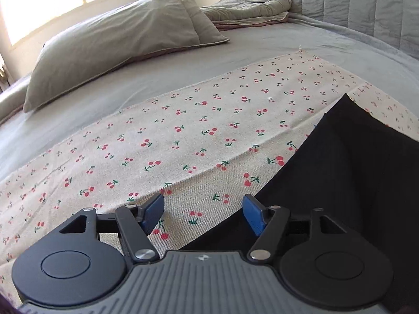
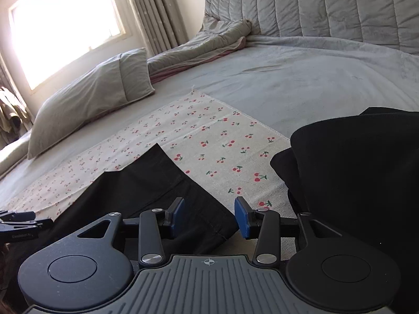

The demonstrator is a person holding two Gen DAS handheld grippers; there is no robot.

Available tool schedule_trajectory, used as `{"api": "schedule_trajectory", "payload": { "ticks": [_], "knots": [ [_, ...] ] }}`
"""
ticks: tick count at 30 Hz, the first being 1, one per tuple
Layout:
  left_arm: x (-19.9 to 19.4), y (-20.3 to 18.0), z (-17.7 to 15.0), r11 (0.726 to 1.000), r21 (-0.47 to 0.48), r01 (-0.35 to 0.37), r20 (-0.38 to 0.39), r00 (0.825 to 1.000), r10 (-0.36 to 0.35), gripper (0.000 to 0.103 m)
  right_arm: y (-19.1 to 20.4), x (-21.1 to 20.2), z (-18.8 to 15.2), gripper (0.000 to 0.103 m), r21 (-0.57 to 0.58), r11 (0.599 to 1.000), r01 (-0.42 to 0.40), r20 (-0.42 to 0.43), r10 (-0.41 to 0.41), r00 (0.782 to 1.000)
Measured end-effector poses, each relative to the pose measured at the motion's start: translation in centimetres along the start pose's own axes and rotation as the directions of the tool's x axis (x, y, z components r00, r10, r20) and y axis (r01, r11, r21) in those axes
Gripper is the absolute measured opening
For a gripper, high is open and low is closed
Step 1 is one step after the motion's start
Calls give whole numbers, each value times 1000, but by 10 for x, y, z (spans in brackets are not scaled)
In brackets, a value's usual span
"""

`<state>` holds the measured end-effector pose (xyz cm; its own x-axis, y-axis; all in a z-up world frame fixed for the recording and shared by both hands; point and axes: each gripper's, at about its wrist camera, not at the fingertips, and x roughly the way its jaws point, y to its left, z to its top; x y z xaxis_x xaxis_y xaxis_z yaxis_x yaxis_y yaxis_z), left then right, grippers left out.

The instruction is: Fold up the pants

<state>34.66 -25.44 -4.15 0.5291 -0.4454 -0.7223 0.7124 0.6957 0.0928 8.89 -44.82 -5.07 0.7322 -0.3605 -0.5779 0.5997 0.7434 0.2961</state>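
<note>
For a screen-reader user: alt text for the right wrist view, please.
Open right gripper hovers over black pants lying on a cherry-print cloth on a grey bed, nothing between its jaws; pillow and bright window behind.

Bed point(image 2: 301, 78): pillow point(image 2: 91, 96), cherry cloth point(image 1: 183, 136).

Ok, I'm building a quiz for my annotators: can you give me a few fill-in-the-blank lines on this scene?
1. The black pants lie on a cloth printed with red ____.
2. Both the left gripper and the right gripper have their jaws ____, with nothing clamped.
3. The gripper pads are coloured ____.
4. The grey pillow lies beyond the cloth, toward the bright ____.

Missing words: cherries; open; blue; window
</note>
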Motion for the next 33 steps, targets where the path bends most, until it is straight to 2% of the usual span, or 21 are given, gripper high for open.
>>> {"api": "schedule_trajectory", "payload": {
  "ticks": [3, 4, 5, 6, 7, 9, 10, 12, 13, 15, 16, 18, 20, 22, 23, 25, 26, 28, 29, 31, 33],
  "knots": [
    [-1, 8, -2, 998, -19, 53, -18, 998, -53, 60, 2, 10, -6, 41, -37, 999, 10, -30, -11, 999],
    [-4, 7, -3, 998, -5, 68, -19, 998, -68, 48, 4, 13, -9, 41, -62, 998, 17, -27, -18, 999],
    [-7, 5, -6, 996, 1, 87, -23, 996, -87, 28, 7, 13, -11, 39, -102, 994, 32, -18, -34, 999],
    [-9, 4, -7, 994, -5, 111, -29, 993, -111, 17, 11, 14, -13, 30, -148, 987, 60, -9, -62, 998],
    [-10, 1, -8, 991, -11, 132, -39, 990, -132, 1, 14, 14, -15, 17, -184, 979, 83, -2, -85, 996],
    [-13, -6, -11, 994, 18, 103, -26, 994, -103, 0, 16, 13, -16, 9, -188, 977, 97, -3, -100, 995],
    [-14, -13, -13, 996, 42, 72, -11, 997, -72, 0, 17, 12, -15, 4, -188, 976, 109, -4, -111, 994],
    [-15, -24, -15, 998, 66, -23, 19, 1000, 21, 0, 20, 10, -16, 3, -201, 967, 158, 5, -160, 987],
    [-14, -25, -16, 994, 62, -90, 44, 995, 88, 0, 21, 10, -17, 2, -214, 960, 180, 12, -181, 983],
    [-5, -24, -18, 972, 47, -230, 59, 972, 228, 0, 22, 11, -18, 3, -229, 953, 200, 14, -202, 979],
    [-4, -20, -20, 979, 22, -204, 56, 978, 202, 0, 23, 11, -19, 3, -231, 951, 203, 15, -205, 979],
    [-12, -17, -24, 984, 15, -180, 76, 981, 179, 8, 24, 10, -18, 5, -234, 950, 205, 18, -207, 978],
    [-27, -17, -30, 982, 11, -188, 97, 978, 186, 50, 25, 7, -16, 13, -223, 954, 201, 25, -201, 979],
    [-49, -13, -39, 980, -20, -197, 131, 971, 198, 62, 28, 0, -12, 21, -220, 959, 181, 39, -176, 984],
    [-61, -9, -44, 980, -42, -192, 139, 971, 196, 63, 31, -5, -11, 25, -221, 961, 164, 52, -156, 986],
    [-85, -2, -57, 978, -101, -180, 137, 972, 193, 69, 44, -15, -10, 42, -243, 963, 113, 68, -99, 993],
    [-94, 0, -64, 978, -121, -168, 136, 973, 184, 71, 53, -20, -12, 46, -262, 962, 75, 68, -59, 996],
    [-113, 0, -80, 980, -149, -130, 138, 979, 151, 73, 76, -28, -20, 55, -299, 954, -24, 48, 40, 998],
    [-121, -5, -89, 982, -152, -108, 136, 982, 129, 76, 90, -30, -27, 56, -321, 943, -87, 22, 99, 995],
    [-132, -17, -106, 988, -141, -66, 125, 989, 84, 77, 120, -34, -45, 57, -361, 905, -223, -48, 221, 974],
    [-133, -27, -122, 990, -125, -57, 103, 992, 71, 78, 146, -35, -66, 57, -390, 864, -318, -114, 297, 948]
  ]
}}
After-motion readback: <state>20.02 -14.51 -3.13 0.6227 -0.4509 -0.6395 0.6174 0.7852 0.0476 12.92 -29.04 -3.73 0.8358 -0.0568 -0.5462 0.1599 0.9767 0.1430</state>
